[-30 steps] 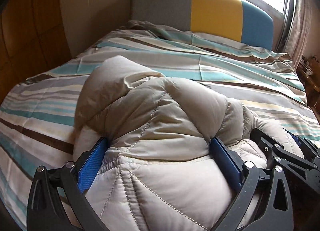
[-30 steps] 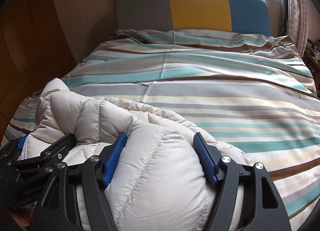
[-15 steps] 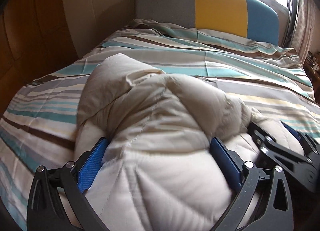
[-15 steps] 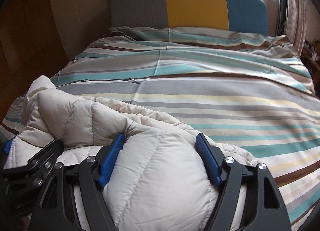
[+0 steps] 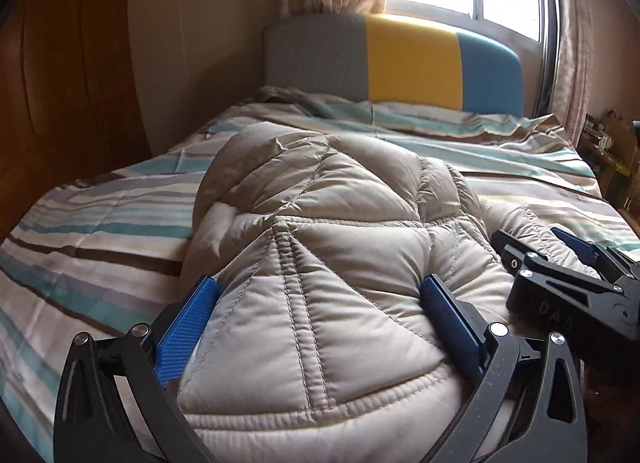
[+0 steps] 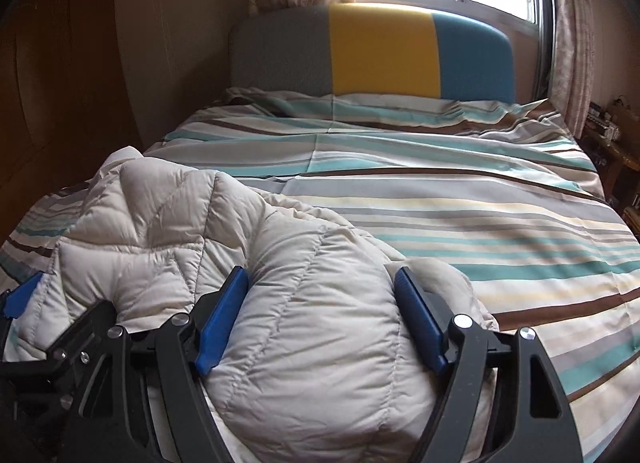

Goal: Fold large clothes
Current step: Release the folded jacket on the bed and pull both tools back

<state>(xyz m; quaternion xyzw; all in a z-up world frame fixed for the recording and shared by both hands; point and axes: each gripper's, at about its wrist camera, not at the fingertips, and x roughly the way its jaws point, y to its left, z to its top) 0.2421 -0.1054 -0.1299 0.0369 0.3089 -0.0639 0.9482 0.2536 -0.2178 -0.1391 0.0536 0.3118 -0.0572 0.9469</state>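
Note:
A puffy beige quilted down jacket (image 5: 320, 231) lies bunched at the near end of the striped bed (image 5: 100, 223); it also shows in the right wrist view (image 6: 168, 223). My left gripper (image 5: 320, 291) is shut on a thick fold of the jacket, blue pads pressed into its sides. My right gripper (image 6: 322, 287) is shut on another thick fold of the jacket, to the right of the left one. The right gripper shows in the left wrist view (image 5: 568, 267), and the left gripper shows in the right wrist view (image 6: 60, 327).
The striped bedspread (image 6: 460, 199) stretches to a grey, yellow and blue headboard (image 6: 380, 51) under a window. A wooden wardrobe (image 5: 60, 83) stands left of the bed. A cluttered side table (image 5: 612, 151) stands at the right.
Both grippers have tilted up, so the window and curtains show. The jacket has shifted and spread under them, its quilted panel smoother now. Both grippers still hold it.

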